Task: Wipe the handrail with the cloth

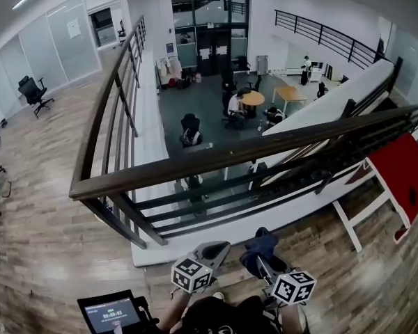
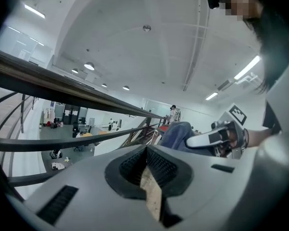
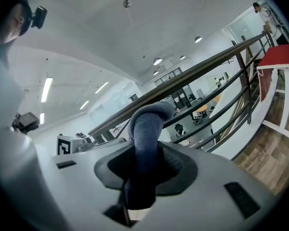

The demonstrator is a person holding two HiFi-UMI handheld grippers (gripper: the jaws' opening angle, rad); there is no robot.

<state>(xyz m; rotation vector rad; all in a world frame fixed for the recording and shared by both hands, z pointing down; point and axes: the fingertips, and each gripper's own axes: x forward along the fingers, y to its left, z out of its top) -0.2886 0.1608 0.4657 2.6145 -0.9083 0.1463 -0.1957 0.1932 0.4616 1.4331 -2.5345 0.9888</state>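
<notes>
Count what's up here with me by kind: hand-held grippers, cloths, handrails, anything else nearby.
Hand-held grippers: 2, the left hand-held gripper shut and empty, the right hand-held gripper shut on the cloth
Blue cloth: 1
Dark handrail: 1
Red-topped stand: 1
Lit screen: 1
Total: 6

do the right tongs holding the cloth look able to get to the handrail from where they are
Probably yes. The right tongs, shut on the blue cloth, are held short of the handrail with nothing between them, and the rail's top lies bare along its length.
</notes>
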